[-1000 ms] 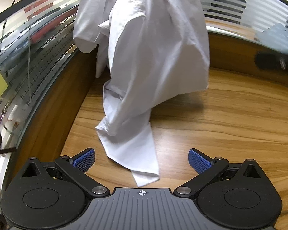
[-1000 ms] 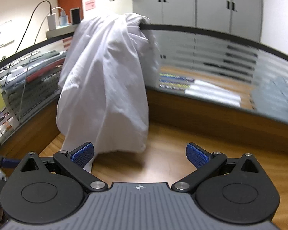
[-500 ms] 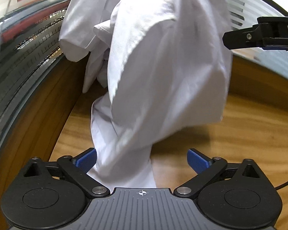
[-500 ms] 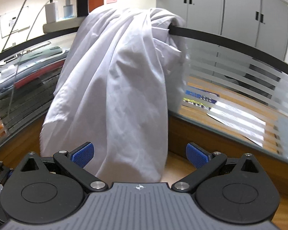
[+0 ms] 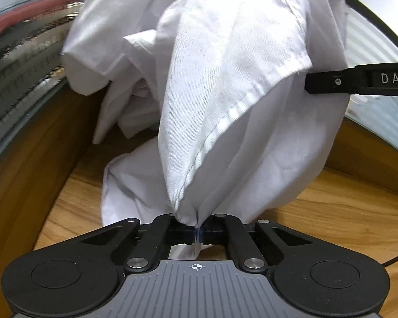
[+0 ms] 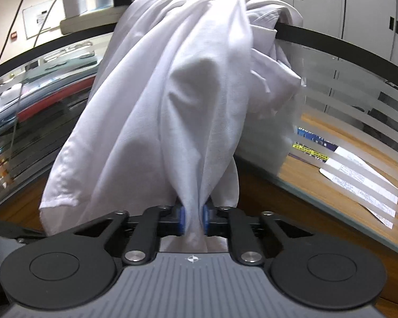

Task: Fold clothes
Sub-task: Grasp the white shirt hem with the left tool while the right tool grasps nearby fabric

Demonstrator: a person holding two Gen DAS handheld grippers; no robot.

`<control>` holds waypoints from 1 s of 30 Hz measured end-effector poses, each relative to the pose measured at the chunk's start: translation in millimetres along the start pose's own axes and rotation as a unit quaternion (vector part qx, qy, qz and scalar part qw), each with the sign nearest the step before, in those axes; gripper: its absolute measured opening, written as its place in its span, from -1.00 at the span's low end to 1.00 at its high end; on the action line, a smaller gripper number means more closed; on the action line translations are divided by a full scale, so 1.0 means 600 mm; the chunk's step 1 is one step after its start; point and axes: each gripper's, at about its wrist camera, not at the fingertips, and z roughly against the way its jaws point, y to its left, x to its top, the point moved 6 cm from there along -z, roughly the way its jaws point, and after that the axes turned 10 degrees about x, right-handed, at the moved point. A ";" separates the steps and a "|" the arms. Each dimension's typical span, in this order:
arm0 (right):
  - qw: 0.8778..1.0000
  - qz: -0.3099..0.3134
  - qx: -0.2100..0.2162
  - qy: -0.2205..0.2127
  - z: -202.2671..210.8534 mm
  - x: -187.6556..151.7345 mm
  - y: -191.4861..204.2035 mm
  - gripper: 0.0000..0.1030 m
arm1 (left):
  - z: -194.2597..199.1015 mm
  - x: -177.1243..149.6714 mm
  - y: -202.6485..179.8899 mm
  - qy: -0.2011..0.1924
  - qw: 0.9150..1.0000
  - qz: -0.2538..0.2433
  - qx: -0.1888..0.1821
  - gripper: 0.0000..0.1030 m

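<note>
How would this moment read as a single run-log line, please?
step: grasp | left gripper: closing on white shirt hem | right gripper: closing on bunched cloth | shirt: draped over glass partition | fold: not started

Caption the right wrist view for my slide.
Right gripper closing on a bunched fold of the white shirt draped over the glass partition.

You get bright, even indoor light; the white shirt (image 5: 233, 84) nearly washes out, with soft grey shadows in its folds. Fisheye bending curves the glass partition (image 6: 358, 100), corners go black, edges slightly soft
</note>
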 end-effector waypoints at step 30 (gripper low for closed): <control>0.995 -0.097 0.005 0.011 0.226 -0.204 0.049 -0.93 | 0.083 -0.128 -0.076 0.034 0.988 -0.106 -0.104 -0.95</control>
